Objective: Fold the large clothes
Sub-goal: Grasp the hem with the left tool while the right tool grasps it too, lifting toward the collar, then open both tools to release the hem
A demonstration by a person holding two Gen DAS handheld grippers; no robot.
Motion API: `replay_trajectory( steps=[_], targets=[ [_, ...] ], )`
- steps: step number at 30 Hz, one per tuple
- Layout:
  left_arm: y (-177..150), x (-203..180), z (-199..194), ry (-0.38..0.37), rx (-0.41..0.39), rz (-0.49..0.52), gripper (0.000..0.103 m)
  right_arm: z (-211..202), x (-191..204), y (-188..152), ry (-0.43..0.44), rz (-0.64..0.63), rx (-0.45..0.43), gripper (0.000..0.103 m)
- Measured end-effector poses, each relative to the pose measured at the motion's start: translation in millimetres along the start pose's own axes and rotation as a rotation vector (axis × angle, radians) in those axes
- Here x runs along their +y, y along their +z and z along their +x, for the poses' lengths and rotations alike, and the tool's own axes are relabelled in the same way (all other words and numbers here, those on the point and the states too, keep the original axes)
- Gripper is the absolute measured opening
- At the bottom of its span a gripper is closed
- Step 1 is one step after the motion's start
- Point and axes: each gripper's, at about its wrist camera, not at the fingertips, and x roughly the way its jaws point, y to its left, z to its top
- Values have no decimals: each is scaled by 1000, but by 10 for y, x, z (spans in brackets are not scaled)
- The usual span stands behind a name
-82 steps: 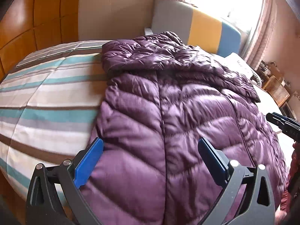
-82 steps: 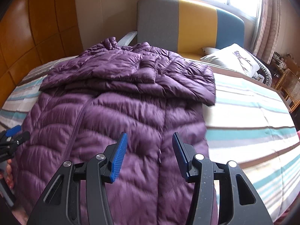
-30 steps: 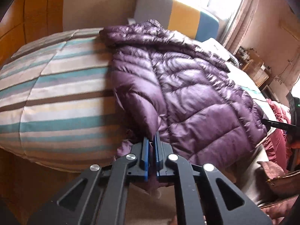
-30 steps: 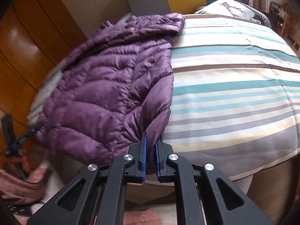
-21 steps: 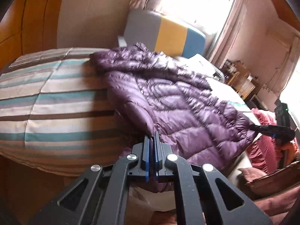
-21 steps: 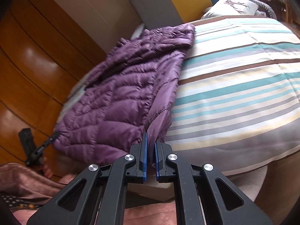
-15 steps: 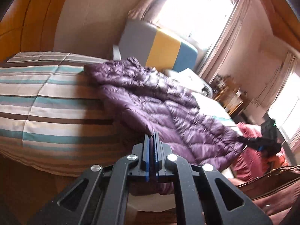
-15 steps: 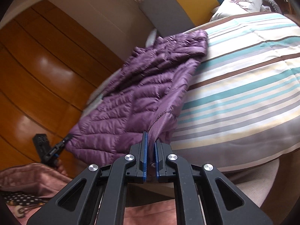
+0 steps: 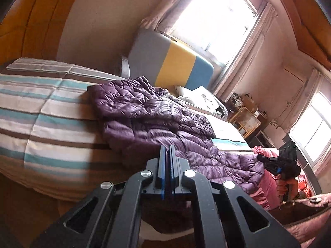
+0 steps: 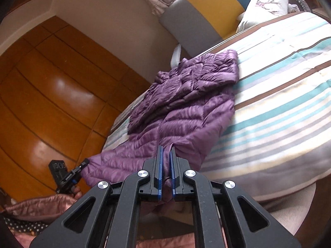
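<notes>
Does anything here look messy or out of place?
Only the purple puffer jacket: it lies rumpled and diagonal on the striped bedspread, its near hem pulled past the bed's edge, pinched by the left gripper and right gripper.

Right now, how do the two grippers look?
Both grippers, left and right, are alike: matte black frames with long cut-out slots, round silver pivot screws, and flat jaws lined with blue ribbed pads. No cables, markings or sleeves are visible.

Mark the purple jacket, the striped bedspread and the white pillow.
purple jacket [image 10: 186,107]: right wrist view, quilted back panel.
striped bedspread [image 10: 279,103]: right wrist view, bare stripes.
white pillow [image 10: 266,6]: right wrist view, printed face.
</notes>
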Motion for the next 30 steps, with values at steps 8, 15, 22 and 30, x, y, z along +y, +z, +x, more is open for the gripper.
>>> replay_trajectory(
  steps=[8, 15, 22, 30],
  targets=[
    [219, 166, 246, 41, 5, -27, 0, 174, -129, 310, 4, 15, -36, 0],
    [-113, 411, 611, 134, 161, -45, 36, 285, -325, 105, -152, 0, 8, 1],
    [-567, 587, 801, 185, 320, -44, 62, 392, -599, -126, -293, 7, 144, 53],
    [-845, 657, 907, 162, 453, -35, 70, 414, -710, -367, -306, 5, 226, 56]
  ],
)
